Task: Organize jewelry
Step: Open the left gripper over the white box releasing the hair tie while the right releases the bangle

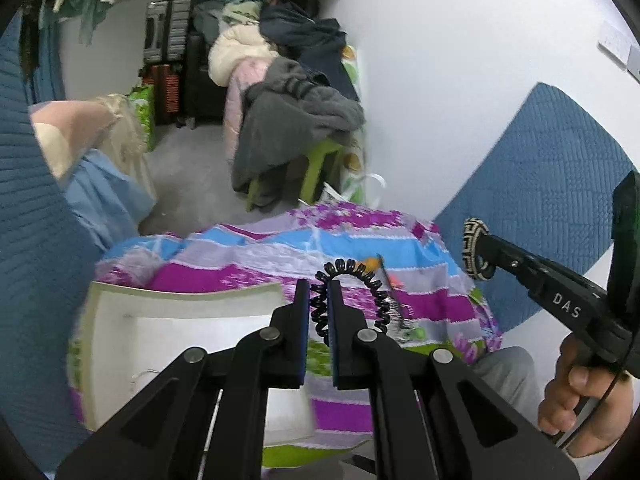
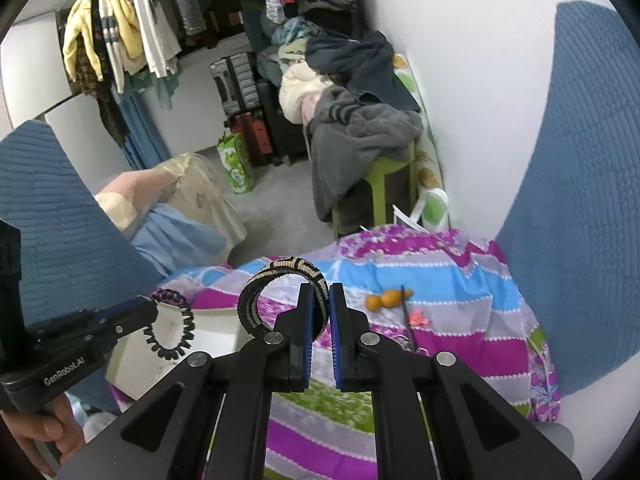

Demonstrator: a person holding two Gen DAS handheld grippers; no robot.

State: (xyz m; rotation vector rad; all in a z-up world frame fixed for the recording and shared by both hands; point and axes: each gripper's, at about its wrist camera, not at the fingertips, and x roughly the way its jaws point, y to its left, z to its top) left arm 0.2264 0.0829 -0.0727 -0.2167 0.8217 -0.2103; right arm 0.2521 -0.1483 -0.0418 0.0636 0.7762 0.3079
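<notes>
My left gripper [image 1: 319, 294] is shut on a black spiral hair tie [image 1: 360, 276], held above the bed; the tie also shows in the right wrist view [image 2: 172, 330]. My right gripper [image 2: 319, 300] is shut on a black-and-cream woven bangle [image 2: 276, 276], which also shows in the left wrist view [image 1: 474, 248]. A white open box [image 1: 160, 320] lies on the striped purple, blue and grey bedspread [image 1: 260, 248], below and left of the left gripper. An orange bead piece [image 2: 382, 300], a thin dark pin [image 2: 408, 320] and a small pink piece [image 2: 420, 318] lie on the bedspread, right of the right gripper.
A white wall [image 2: 480, 100] and a blue quilted headboard [image 2: 580, 200] stand to the right. A green stool [image 2: 384, 184] piled with grey and dark clothes [image 2: 352, 128] stands beyond the bed. Suitcases [image 2: 240, 88] and a hanging clothes rack [image 2: 120, 32] are at the back.
</notes>
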